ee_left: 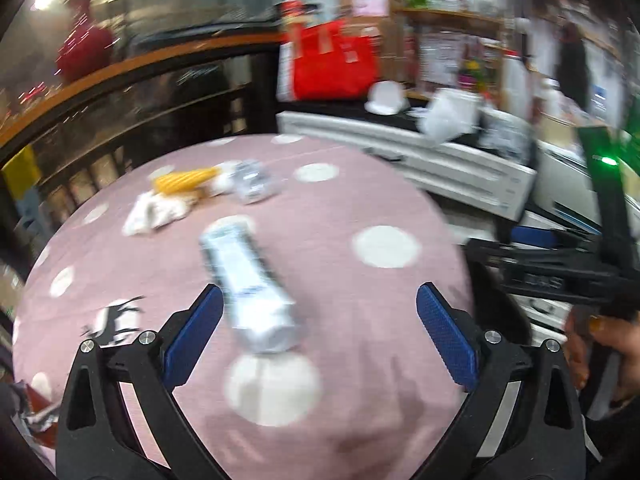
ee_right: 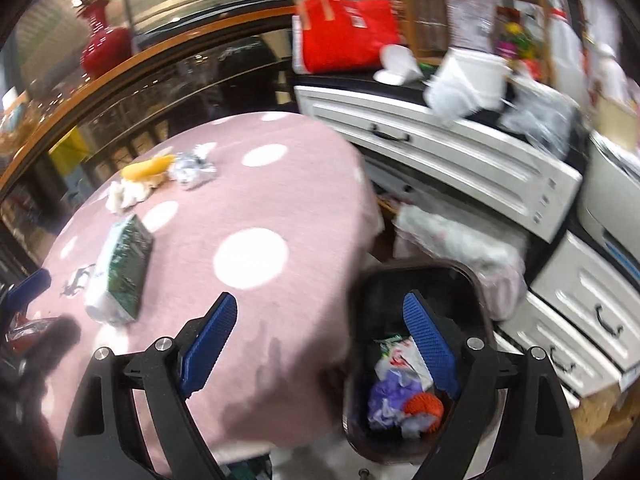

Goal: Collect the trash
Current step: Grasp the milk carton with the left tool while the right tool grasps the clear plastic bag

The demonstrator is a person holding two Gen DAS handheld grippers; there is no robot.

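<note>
Both grippers' jaws gape wide, empty, over a blurred carton (ee_left: 250,280), label unreadable.

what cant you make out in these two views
- Carton: print unreadable in the left wrist view, motion blur.
- Bin: bottom hidden in the right wrist view by trash and a hand-held gripper finger.
- Wrapper: cut off by the left edge, right wrist view.

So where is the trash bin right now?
The dark plastic trash bin shows in the right wrist view, low on the right, on the floor between the pink dotted tablecloth and the white drawers, already holding crumpled trash.
</note>
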